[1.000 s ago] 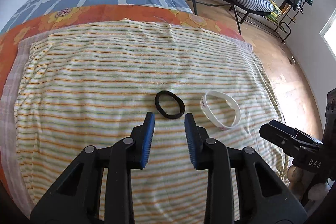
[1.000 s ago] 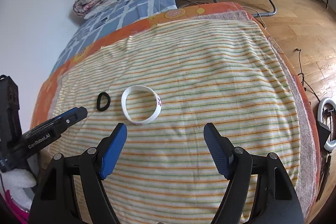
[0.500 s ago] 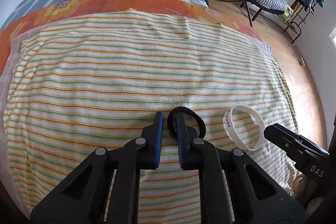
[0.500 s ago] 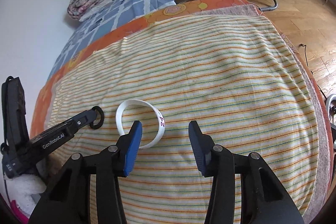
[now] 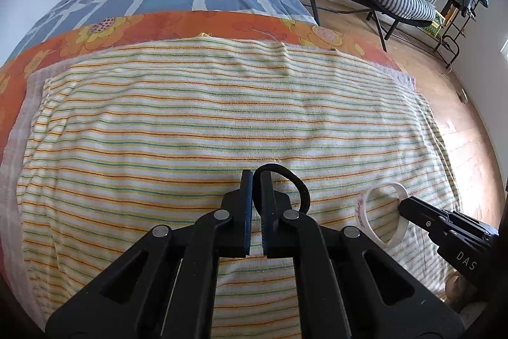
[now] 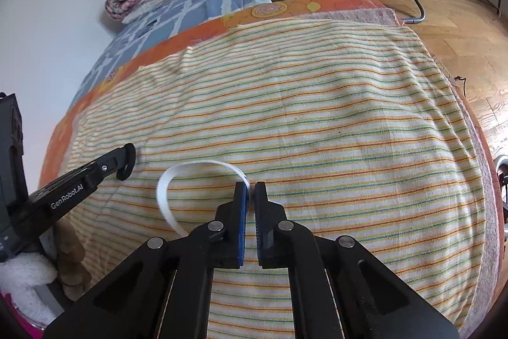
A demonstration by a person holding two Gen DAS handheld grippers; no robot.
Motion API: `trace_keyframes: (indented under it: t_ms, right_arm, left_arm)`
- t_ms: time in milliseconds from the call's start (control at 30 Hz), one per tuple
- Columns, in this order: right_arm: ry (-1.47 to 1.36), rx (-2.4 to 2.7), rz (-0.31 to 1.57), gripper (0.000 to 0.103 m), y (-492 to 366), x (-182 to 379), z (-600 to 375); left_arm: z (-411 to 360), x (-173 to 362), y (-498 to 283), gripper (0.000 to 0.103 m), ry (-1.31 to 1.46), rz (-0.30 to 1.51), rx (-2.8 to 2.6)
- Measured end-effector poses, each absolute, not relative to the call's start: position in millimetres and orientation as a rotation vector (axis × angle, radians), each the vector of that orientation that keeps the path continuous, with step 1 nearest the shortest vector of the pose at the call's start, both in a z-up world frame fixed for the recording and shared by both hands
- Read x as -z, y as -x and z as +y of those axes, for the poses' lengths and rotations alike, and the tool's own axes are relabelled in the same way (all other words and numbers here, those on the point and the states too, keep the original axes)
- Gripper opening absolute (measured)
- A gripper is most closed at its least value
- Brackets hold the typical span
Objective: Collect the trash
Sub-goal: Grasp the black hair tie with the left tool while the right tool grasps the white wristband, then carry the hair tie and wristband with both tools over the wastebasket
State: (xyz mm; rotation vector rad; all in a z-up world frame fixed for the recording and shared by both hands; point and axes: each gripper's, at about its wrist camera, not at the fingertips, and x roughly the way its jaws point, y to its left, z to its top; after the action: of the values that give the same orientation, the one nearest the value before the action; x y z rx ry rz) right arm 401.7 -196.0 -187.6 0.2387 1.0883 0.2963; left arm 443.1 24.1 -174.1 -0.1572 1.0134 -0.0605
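Both tongs clamped on their pieces; step in hand is the pick-up, lift not yet made.

Left tongs (image 5: 256, 177) pinched narrow on the rim of the black hair tie (image 5: 293, 184); its loop stands out to the right of the tips, just above the striped towel (image 5: 190, 123) on the bed. Right tongs (image 6: 250, 191) likewise narrow on the white wristband (image 6: 177, 180), gripped at its right edge; the band stands on edge, squeezed to an oval, long axis running left from the tips roughly along the towel. Judgement: next move calls for a firm hold, a straight lift clear of the terry loops, then carrying both to a bin; none in view.
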Motion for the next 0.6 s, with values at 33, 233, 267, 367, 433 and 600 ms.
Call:
trace_keyframes:
  t_ms: [33,233,267,367,433,600]
  right_arm:
    - [-0.241,-0.296,1.085,0.003,-401.2,186.3,-196.8]
    - [-0.257,-0.298,1.065,0.003,-395.7,172.5,-200.4]
    - [-0.254,-0.298,1.062,0.003,-393.6,169.3,-200.3]
    - [-0.248,-0.297,1.052,0.003,-388.9,162.0,-199.4]
    - [-0.25,-0.303,1.047,0.003,-383.7,155.7,-199.5]
    - [-0.226,-0.319,1.028,0.003,-364.8,136.5,-198.9]
  left_arm:
    - [24.7,172.1,-441.1,0.002,0.16,1.011,0.061]
    - [24.3,156.9,-425.8,0.002,0.141,0.989,0.075]
    - [23.8,154.1,-422.6,0.002,0.132,0.985,0.077]
    - [23.3,144.5,-410.0,0.002,0.122,0.974,0.09]
    - [23.7,137.4,-402.0,0.002,0.116,0.964,0.093]
    - [24.5,116.5,-374.1,0.002,0.106,0.94,0.113]
